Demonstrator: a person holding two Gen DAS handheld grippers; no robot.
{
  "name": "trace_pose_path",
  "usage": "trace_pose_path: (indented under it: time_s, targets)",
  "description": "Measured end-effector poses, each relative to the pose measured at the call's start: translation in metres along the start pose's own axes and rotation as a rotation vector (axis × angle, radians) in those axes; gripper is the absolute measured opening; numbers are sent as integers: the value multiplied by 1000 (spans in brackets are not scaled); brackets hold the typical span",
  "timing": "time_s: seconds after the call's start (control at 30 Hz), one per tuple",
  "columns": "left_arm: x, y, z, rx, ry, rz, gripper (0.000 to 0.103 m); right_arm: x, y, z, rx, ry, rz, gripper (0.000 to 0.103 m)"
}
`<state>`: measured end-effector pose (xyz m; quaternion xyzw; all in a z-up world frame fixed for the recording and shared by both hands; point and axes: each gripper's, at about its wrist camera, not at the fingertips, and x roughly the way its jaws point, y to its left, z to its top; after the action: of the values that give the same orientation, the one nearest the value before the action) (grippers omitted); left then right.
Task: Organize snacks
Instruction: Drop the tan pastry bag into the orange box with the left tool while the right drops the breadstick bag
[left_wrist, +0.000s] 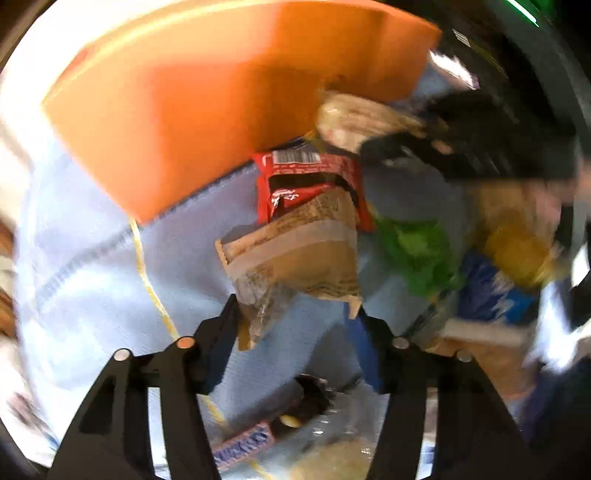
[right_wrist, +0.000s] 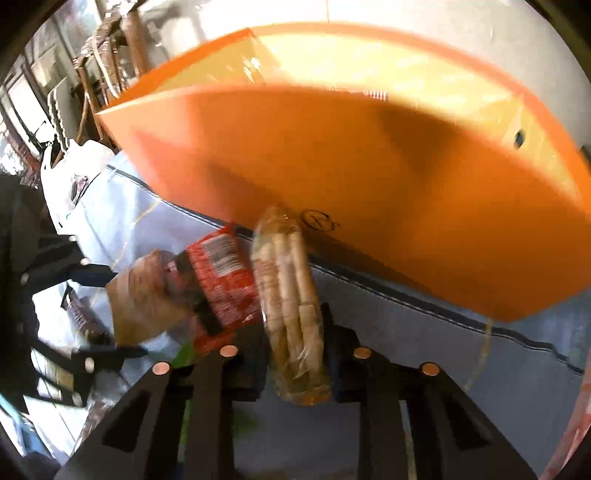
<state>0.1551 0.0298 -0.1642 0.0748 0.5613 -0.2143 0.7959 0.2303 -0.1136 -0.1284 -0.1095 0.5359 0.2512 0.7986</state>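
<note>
My left gripper (left_wrist: 295, 314) is shut on a brown paper snack packet (left_wrist: 295, 251) and holds it above the pale blue cloth (left_wrist: 85, 266). My right gripper (right_wrist: 295, 332) is shut on a clear pack of beige biscuits (right_wrist: 288, 295), held just in front of the orange box (right_wrist: 369, 177). The box also shows in the left wrist view (left_wrist: 207, 110), with the biscuit pack (left_wrist: 358, 114) beside it. A red snack packet (left_wrist: 314, 173) lies on the cloth beneath, also seen in the right wrist view (right_wrist: 225, 273). The left gripper and brown packet (right_wrist: 144, 299) appear at left there.
On the cloth at right lie a green packet (left_wrist: 417, 254), a blue packet (left_wrist: 495, 295) and a yellow-brown packet (left_wrist: 513, 240). A bar with a blue label (left_wrist: 243, 446) and a dark wrapped snack (left_wrist: 310, 402) lie near. Wooden chairs (right_wrist: 107, 62) and a white bag (right_wrist: 74, 173) stand behind.
</note>
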Motion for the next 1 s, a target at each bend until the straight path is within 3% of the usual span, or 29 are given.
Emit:
trace_pose_path:
  time_s: [0.13, 0.27, 0.3, 0.4, 0.5, 0.73, 1.0]
  targets:
    - [2, -1, 3, 6, -1, 33, 42, -17, -11, -8, 71, 11, -2, 23]
    - [-6, 1, -4, -51, -14, -33, 36, -34, -17, -14, 115, -11, 4, 23]
    - [-7, 2, -6, -55, -20, -33, 18, -41, -20, -15, 123, -20, 4, 23]
    - [-19, 5, -12, -96, -31, -51, 16, -46, -17, -15, 140, -33, 4, 23]
    - [-29, 1, -16, -70, -53, -49, 16, -54, -15, -14, 139, -53, -2, 23]
    - [-20, -13, -19, -82, -61, -33, 15, -54, -17, -22, 168, -53, 17, 23]
    - [-62, -30, -20, -55, -202, -14, 14, -65, -23, -23, 203, -73, 37, 23]
